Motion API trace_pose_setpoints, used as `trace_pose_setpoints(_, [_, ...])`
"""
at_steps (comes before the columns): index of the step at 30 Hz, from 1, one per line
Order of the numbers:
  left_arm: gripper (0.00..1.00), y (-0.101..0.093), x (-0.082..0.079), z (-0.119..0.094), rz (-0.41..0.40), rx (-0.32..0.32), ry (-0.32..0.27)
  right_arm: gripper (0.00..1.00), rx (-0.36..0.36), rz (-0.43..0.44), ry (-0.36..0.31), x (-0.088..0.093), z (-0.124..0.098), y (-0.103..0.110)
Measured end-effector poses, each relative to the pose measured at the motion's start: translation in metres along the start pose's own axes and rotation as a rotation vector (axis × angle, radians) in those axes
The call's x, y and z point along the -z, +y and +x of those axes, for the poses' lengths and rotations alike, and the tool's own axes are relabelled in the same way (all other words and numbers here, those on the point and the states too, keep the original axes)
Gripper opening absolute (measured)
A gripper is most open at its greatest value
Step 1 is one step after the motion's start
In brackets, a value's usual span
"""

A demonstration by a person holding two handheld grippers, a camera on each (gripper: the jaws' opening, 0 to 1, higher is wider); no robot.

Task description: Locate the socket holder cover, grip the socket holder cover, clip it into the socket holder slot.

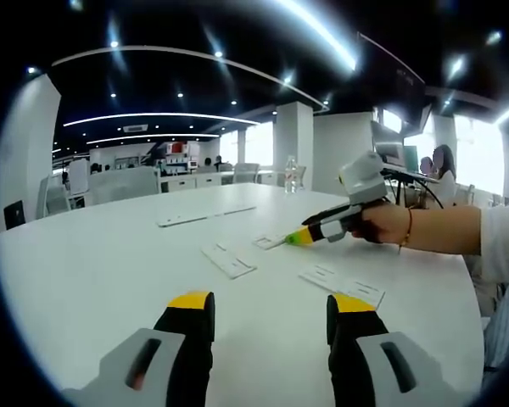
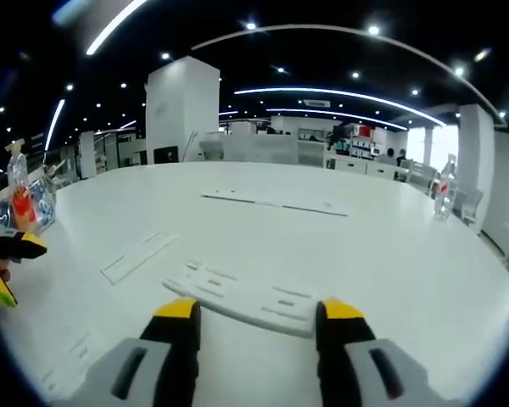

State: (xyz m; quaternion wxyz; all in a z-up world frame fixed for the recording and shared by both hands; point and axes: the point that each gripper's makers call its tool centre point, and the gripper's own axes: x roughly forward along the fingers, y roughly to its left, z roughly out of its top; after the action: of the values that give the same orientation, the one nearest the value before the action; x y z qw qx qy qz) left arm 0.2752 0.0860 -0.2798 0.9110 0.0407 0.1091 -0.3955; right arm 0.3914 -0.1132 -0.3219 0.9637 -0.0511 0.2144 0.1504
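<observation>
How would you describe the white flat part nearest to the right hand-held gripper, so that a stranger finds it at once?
On the large white table, look just ahead of the right hand-held gripper. The white flat part lies across the space between its yellow tips. Unlike the thin strip to its left and the long strips farther away, it is wider and has small slots.

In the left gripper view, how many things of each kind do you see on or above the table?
Flat white parts on the table: 5, as far as I can separate them
Bottle: 1
Tongs: 2, the left tongs and the right tongs
Total: 8
</observation>
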Motion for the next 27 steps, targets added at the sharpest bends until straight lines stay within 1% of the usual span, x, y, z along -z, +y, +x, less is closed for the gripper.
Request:
trace_pose_setpoints(15, [0.53, -0.002, 0.0, 0.0, 0.001, 0.005, 0.001, 0.57, -0.005, 0.009, -0.004, -0.002, 0.004, 0.008])
trace_pose_setpoints(27, [0.53, -0.002, -0.001, 0.0, 0.0, 0.008, -0.002, 0.59, 0.0, 0.007, -0.01, -0.004, 0.006, 0.013])
